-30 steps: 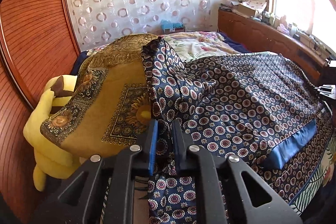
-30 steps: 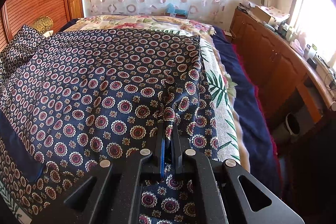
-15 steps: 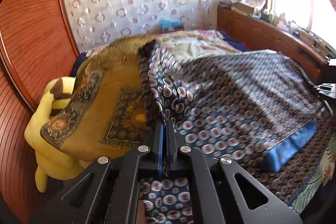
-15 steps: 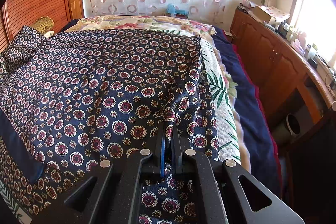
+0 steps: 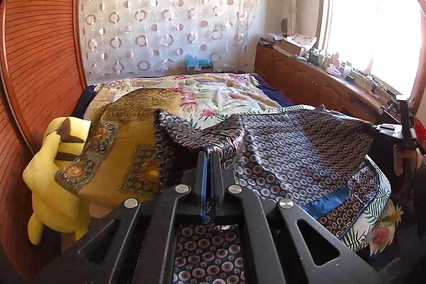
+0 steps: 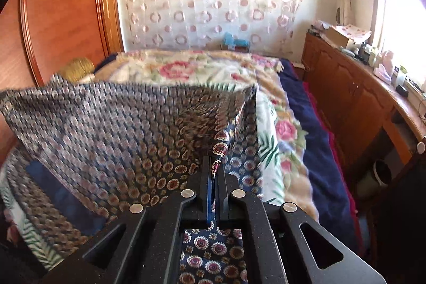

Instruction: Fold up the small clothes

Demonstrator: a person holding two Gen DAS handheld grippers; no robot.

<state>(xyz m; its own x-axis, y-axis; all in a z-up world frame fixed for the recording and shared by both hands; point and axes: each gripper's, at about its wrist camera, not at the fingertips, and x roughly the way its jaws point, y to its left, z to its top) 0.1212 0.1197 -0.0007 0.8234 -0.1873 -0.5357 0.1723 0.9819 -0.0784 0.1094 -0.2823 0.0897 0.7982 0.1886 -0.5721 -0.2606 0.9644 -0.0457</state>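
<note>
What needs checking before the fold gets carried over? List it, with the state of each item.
1. Left gripper shut on the patterned garment: ok.
2. Right gripper shut on the same cloth: ok.
3. Held edge lifted off the floral bedspread: ok.
4. Cloth taut between the grippers: not ok, it sags in the middle.
5. Garment free of the gold cloth beside it: cannot tell, they overlap at the left.
6. Lower layer flat on the bed: cannot tell, the view is blurred.

We are seeing the patterned cloth (image 6: 111, 129) smearing with blur in the right wrist view. The cloth is hiding most of the yellow plush toy (image 5: 53, 177) under the gold cushion (image 5: 127, 151), and the frame's edge is cutting off the cloth's near end.
</note>
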